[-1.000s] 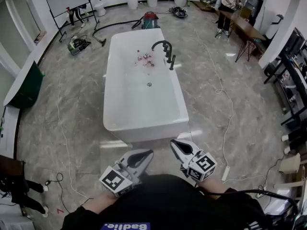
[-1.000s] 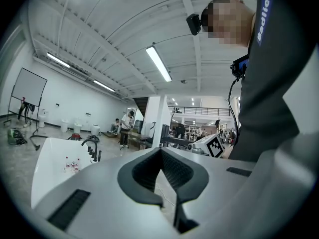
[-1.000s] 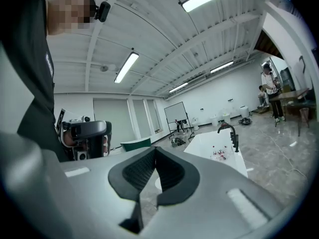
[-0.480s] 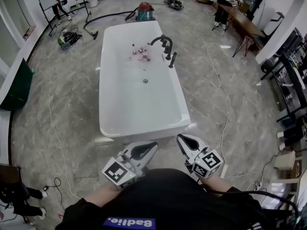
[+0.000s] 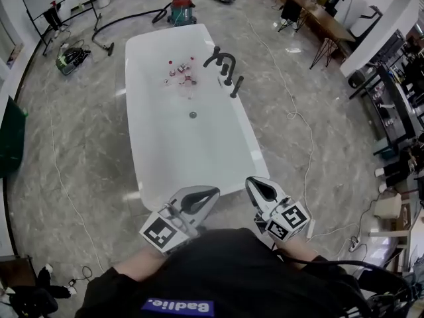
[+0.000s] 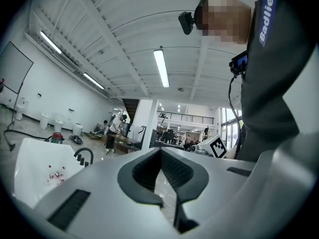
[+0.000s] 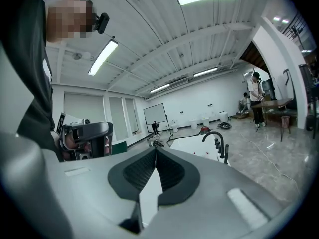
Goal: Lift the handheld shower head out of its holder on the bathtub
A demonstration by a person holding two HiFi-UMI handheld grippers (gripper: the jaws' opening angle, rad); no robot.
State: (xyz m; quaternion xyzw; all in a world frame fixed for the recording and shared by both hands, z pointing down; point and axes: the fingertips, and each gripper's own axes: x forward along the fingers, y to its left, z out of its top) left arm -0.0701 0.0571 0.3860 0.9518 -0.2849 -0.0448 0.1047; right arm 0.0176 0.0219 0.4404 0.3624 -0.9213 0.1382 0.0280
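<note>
The white bathtub (image 5: 256, 152) stands lengthwise ahead of me on the marble floor. On its right rim are a black arched faucet (image 5: 220, 59) and, just nearer, the black handheld shower head (image 5: 236, 87) upright in its holder. My left gripper (image 5: 212, 192) and right gripper (image 5: 254, 183) hover side by side at the tub's near end, far short of the shower head. Both are shut with nothing in them. In the right gripper view the shut jaws (image 7: 155, 149) point level toward the faucet (image 7: 213, 136) and shower head (image 7: 226, 153). The left gripper (image 6: 160, 151) aims past the tub's right side.
Several small bottles (image 5: 179, 75) lie in the tub near the drain (image 5: 193, 114). A red vacuum (image 5: 182, 9) with its hose is beyond the tub. White cables (image 5: 299, 121) trail over the floor on the right. People at tables (image 5: 311, 5) are at the far right.
I have come closer to the tub. Both grippers, still shut, now reach its near end instead of hanging over the floor in front of it.
</note>
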